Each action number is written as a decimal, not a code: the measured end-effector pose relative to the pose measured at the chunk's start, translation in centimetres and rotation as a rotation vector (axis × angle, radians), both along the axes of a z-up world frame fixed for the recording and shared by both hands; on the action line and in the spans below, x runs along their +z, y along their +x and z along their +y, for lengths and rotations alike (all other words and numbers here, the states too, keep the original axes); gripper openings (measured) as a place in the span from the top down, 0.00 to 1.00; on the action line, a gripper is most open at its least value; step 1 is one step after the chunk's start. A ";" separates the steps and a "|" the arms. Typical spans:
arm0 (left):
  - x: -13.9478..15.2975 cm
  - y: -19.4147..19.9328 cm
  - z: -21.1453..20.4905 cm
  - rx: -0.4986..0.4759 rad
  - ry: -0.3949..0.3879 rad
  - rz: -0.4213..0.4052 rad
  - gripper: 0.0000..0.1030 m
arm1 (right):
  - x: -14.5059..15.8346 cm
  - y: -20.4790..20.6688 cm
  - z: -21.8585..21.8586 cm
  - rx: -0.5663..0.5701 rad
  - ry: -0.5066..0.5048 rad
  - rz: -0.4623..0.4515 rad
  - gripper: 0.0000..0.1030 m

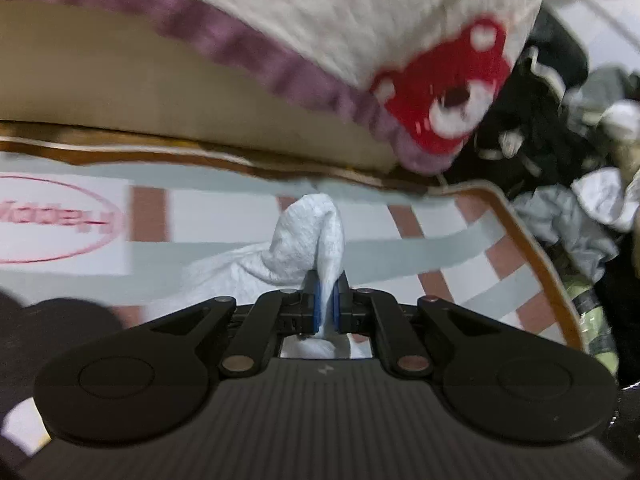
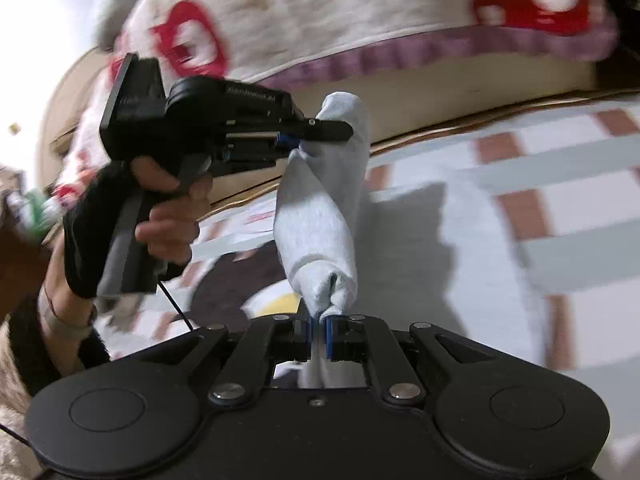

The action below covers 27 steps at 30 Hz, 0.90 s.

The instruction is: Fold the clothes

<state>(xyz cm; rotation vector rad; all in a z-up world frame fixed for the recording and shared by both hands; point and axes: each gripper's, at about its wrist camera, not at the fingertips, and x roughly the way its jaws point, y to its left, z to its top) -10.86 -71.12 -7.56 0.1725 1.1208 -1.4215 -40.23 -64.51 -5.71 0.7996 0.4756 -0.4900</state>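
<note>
Item: pale grey garment (image 2: 320,216). I am stretching it between my left gripper (image 2: 298,142), clenching its far end, and right gripper (image 2: 319,326), pinching its cuff.

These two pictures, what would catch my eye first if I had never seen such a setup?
Probably the pale grey garment stretched in mid-air between two black hand-held tools: the left gripper pinches its upper end, and the right gripper clamps its lower end at the bottom centre. Next, the cream blanket with red prints and a purple hem, draped along the top, above the checked sheet.
</note>
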 end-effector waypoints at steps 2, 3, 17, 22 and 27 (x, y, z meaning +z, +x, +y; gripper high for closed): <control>-2.1 -1.7 -2.7 -0.004 0.041 -0.008 0.94 | -1.3 -1.6 -1.1 -0.100 0.037 0.039 0.92; -3.2 -2.3 -3.4 0.001 0.046 -0.023 0.93 | -2.1 -2.2 -1.7 -0.143 0.054 0.061 0.92; -2.3 1.0 1.1 0.000 -0.122 -0.186 0.66 | -6.3 -5.2 -4.1 -0.239 0.151 0.147 0.72; -6.8 1.1 2.3 0.031 0.060 -0.410 0.61 | -4.2 -5.5 -6.3 -0.298 0.030 0.170 0.65; -7.0 2.3 3.4 0.087 0.057 -0.357 0.58 | -3.0 -1.8 -7.6 -0.167 -0.063 0.235 0.58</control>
